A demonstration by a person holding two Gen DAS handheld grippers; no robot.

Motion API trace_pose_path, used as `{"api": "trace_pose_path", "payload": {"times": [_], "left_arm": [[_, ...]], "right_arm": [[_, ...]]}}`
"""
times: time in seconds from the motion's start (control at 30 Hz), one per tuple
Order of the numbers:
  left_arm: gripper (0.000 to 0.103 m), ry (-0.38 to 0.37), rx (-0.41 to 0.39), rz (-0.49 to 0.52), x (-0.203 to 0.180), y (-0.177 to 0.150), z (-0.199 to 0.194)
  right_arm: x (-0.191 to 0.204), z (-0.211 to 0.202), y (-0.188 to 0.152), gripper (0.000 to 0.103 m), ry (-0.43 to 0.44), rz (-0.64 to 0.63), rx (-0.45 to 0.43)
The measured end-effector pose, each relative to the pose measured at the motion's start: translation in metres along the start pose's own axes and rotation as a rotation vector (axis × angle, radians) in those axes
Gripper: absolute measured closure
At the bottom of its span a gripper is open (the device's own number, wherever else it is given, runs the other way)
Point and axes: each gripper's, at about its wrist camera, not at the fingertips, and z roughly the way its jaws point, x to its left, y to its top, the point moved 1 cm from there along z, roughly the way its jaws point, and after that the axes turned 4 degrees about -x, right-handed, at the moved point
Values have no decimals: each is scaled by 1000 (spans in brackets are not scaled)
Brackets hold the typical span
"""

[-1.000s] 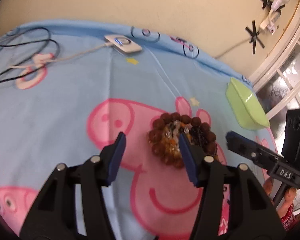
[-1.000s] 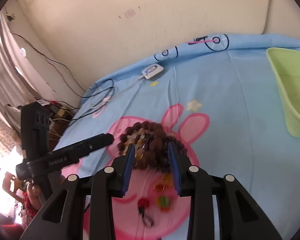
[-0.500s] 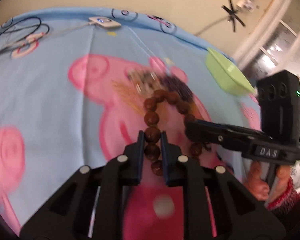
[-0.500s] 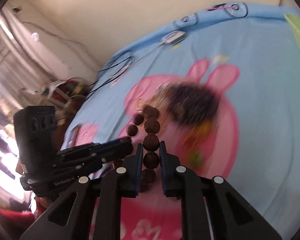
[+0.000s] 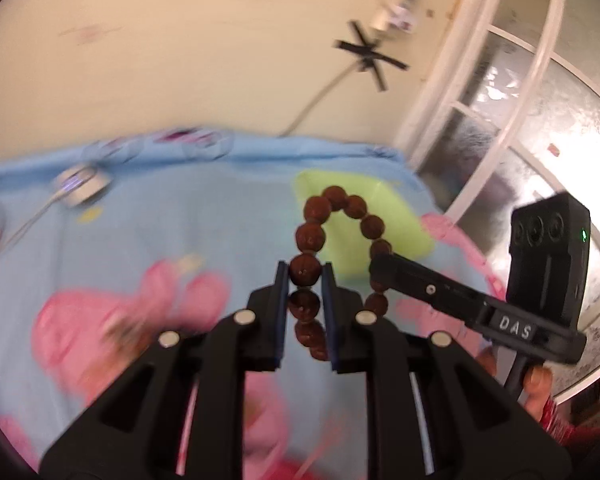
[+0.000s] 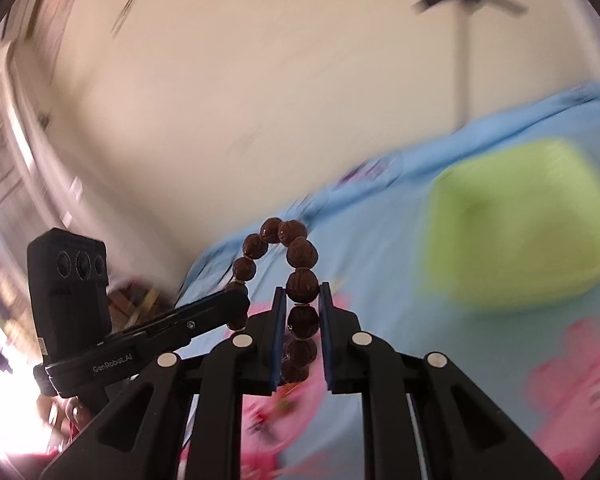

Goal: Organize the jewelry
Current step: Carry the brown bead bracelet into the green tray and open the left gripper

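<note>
A bracelet of large brown carved beads hangs in the air as a loop between both grippers. My left gripper is shut on one side of the loop, a bead pinched between its blue pads. My right gripper is shut on the other side, also with a bead between its pads. Each view shows the other gripper: the right gripper comes in from the right, the left gripper from the left. Behind the bracelet a light green tray rests on the blue cartoon sheet.
A white puck-shaped charger with its cable lies at the sheet's far left edge. A blurred pile of other jewelry stays on the pink print. The beige wall and a white-framed window close off the far side.
Both grippers closed on the brown bead bracelet, lifted it off the jewelry pile and swung it right, so the green tray now lies behind it.
</note>
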Motion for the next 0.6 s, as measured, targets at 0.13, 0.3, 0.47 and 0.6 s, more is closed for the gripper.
{"api": "trace_pose_path", "payload": {"times": [0.13, 0.3, 0.47, 0.6], "left_arm": [[88, -67, 88, 4, -43, 33, 82], [88, -20, 240, 18, -61, 38, 175], [88, 83, 338, 7, -56, 49, 231], [88, 133, 349, 3, -51, 71, 262]], "right_arm": [[-64, -26, 40, 103, -125, 79, -69], [-114, 9, 74, 103, -260, 88, 38], [-152, 71, 106, 103, -370, 51, 280], [-166, 94, 116, 103, -421, -7, 366]]}}
